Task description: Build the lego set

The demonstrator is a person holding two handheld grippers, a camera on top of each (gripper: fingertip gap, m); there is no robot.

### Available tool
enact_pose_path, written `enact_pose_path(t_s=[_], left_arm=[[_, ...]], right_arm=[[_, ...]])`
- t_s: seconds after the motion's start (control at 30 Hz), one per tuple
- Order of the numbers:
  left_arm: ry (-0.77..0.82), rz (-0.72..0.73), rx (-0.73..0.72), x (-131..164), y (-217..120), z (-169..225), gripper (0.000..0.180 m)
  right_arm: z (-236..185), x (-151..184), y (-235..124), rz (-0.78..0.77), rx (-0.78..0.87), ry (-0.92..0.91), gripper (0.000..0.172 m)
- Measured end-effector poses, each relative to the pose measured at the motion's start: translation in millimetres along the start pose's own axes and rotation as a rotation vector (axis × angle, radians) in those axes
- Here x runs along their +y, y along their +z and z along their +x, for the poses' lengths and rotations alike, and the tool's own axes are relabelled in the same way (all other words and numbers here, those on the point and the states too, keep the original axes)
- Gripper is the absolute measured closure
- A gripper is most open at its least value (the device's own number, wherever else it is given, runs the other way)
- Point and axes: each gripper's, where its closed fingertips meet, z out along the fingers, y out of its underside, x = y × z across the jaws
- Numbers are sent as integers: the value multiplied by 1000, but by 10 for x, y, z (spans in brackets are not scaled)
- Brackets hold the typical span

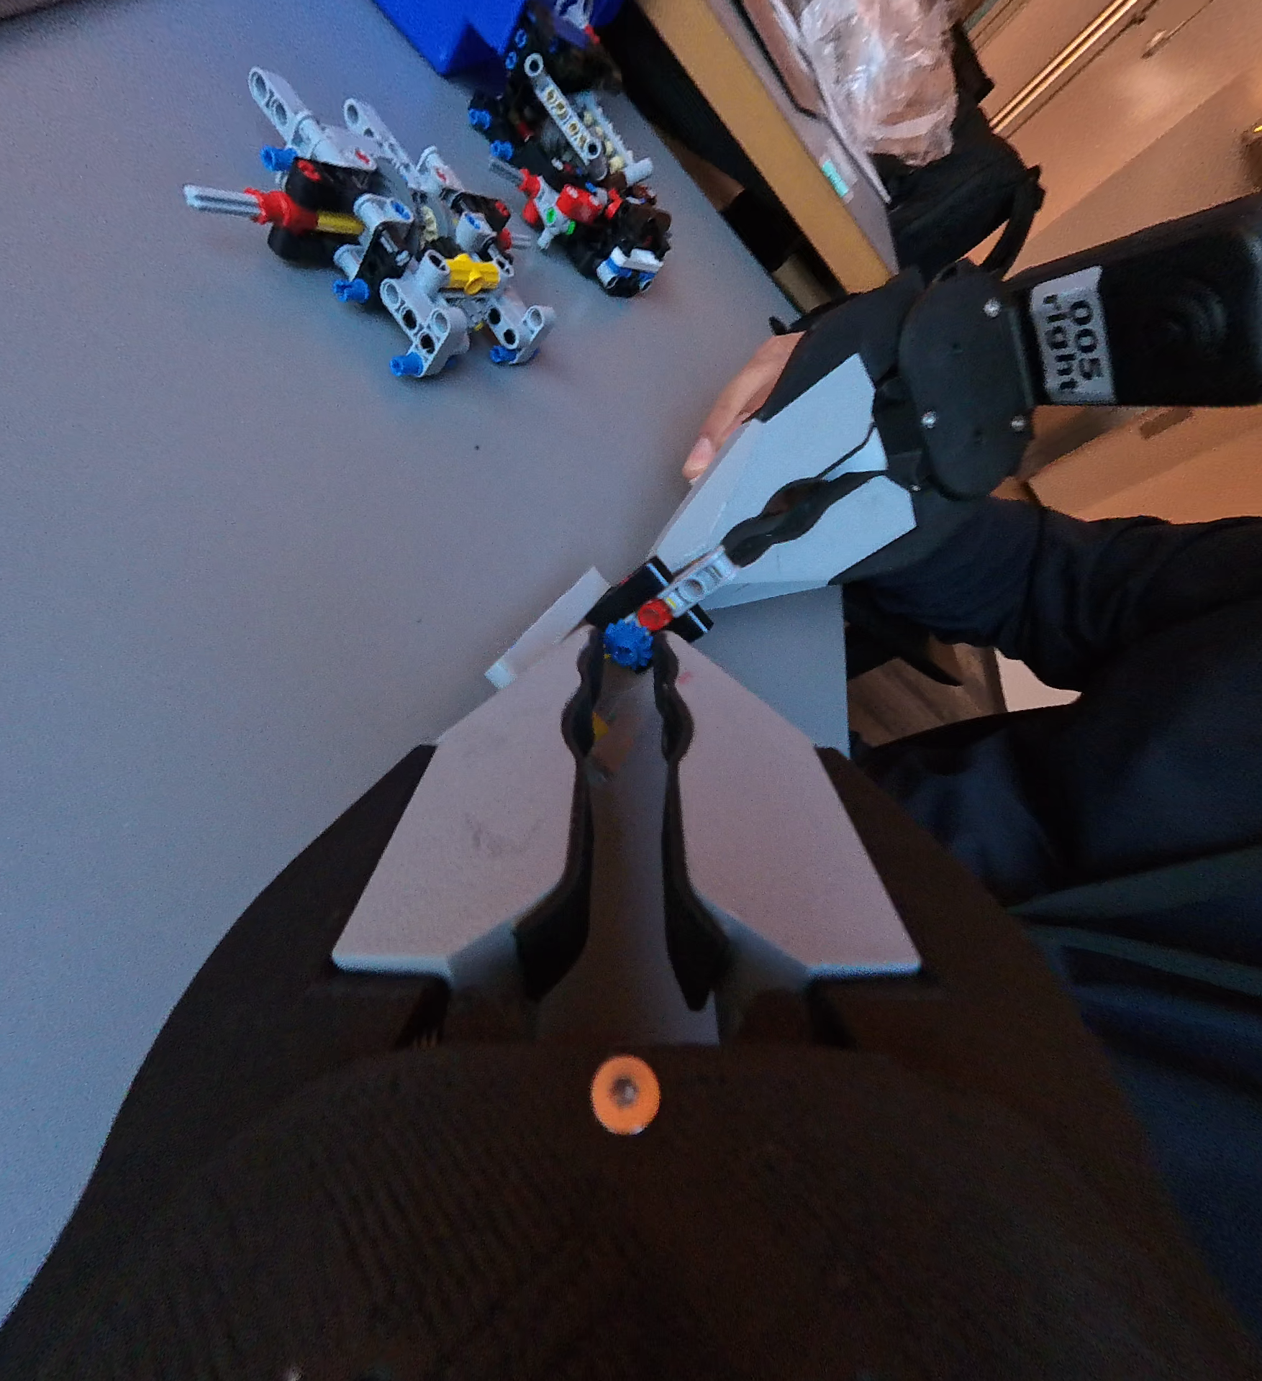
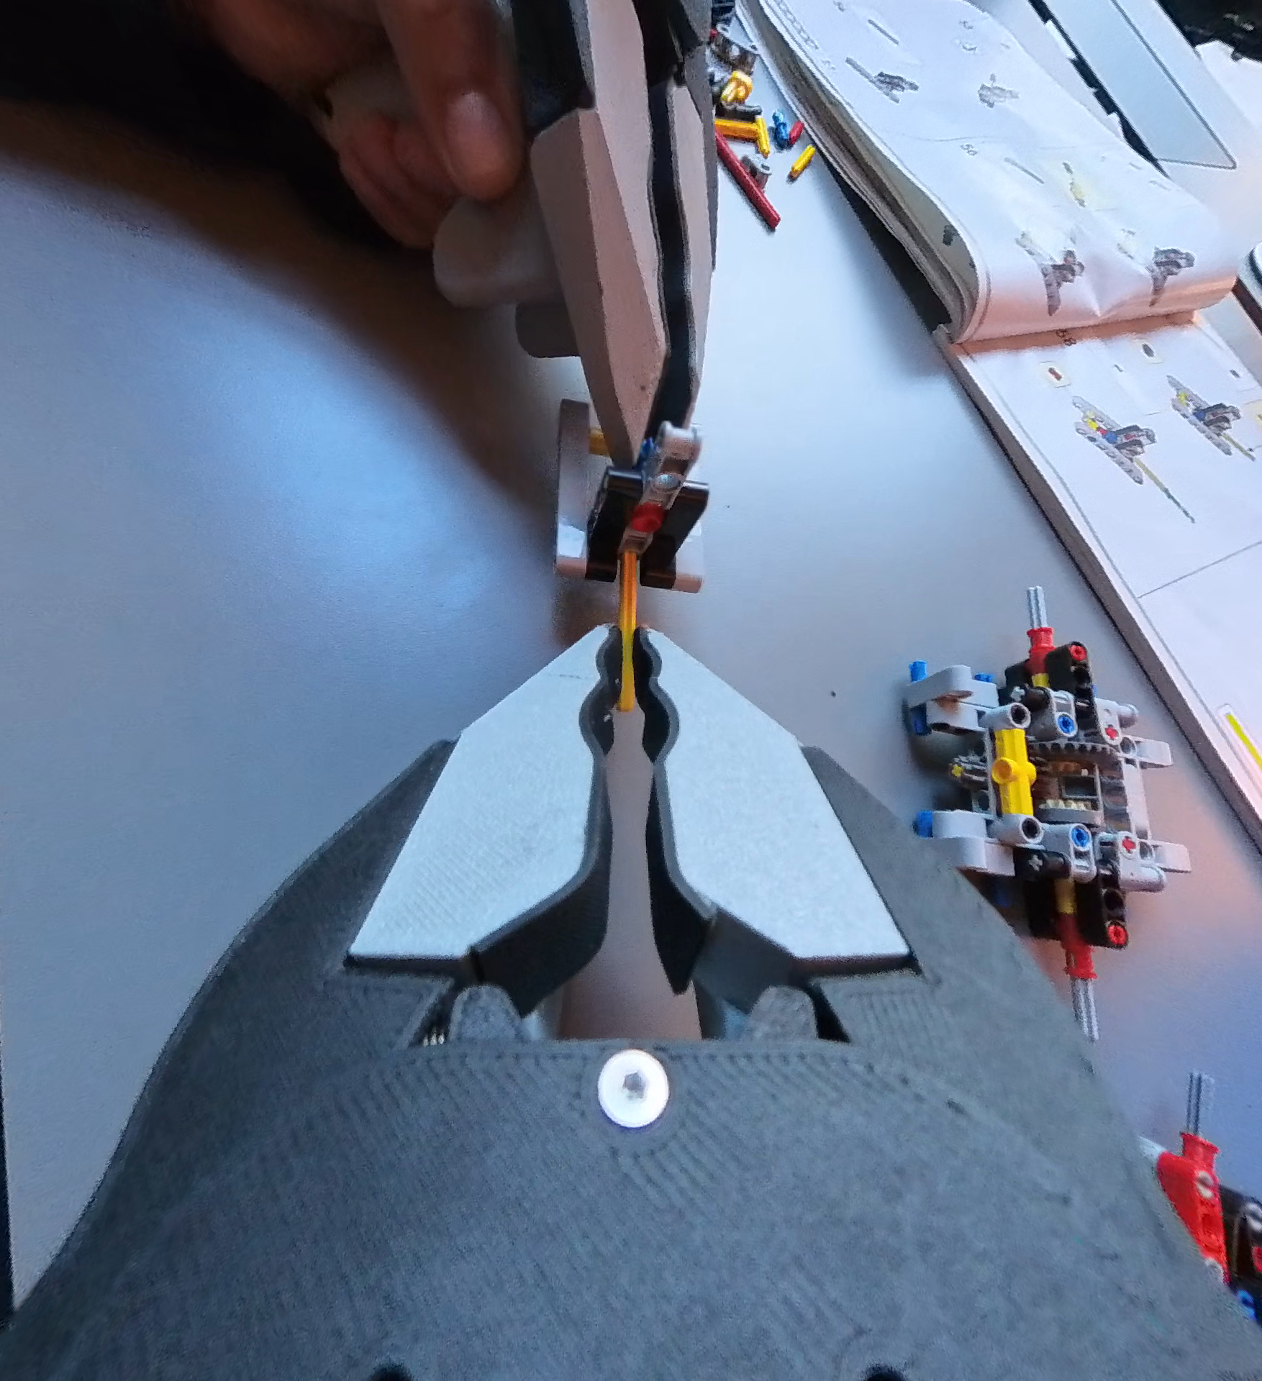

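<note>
The table (image 2: 239, 448) is showing a smooth, matt grey top with a soft sheen. The right gripper (image 2: 628, 635) is showing rough, layered printed plastic, dark grey on the body and pale grey on the fingers (image 2: 538, 747), with black, rubbery-looking wavy pads pressing a glossy yellow plastic rod (image 2: 629, 650). At twelve o'clock from it, the small assembly (image 2: 647, 516) is gleaming in hard black, grey and red plastic. The left gripper (image 1: 624, 657) is looking equally matt and ridged, with an orange-tinted metal screw (image 1: 625, 1095). The booklet (image 2: 1061, 246), at two o'clock, is lying as smooth printed paper. The sleeve (image 1: 1061, 583) is looking like dark cloth.
</note>
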Motion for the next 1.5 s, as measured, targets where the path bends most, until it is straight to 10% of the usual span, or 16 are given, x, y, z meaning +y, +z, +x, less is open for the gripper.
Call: enact_pose_path(t_s=[0.87,1.3,1.5], left_arm=[[-1,-62,-175,142,57,-133,170],[12,82,35,-7,-122,124,170],[54,171,223,-78,-231,416,170]], right_arm=[[-26,127,57,-55,-130,-48,172],[40,-124,-58,111,-127,29,134],[18,-663,-335,408,-35,-27,150]])
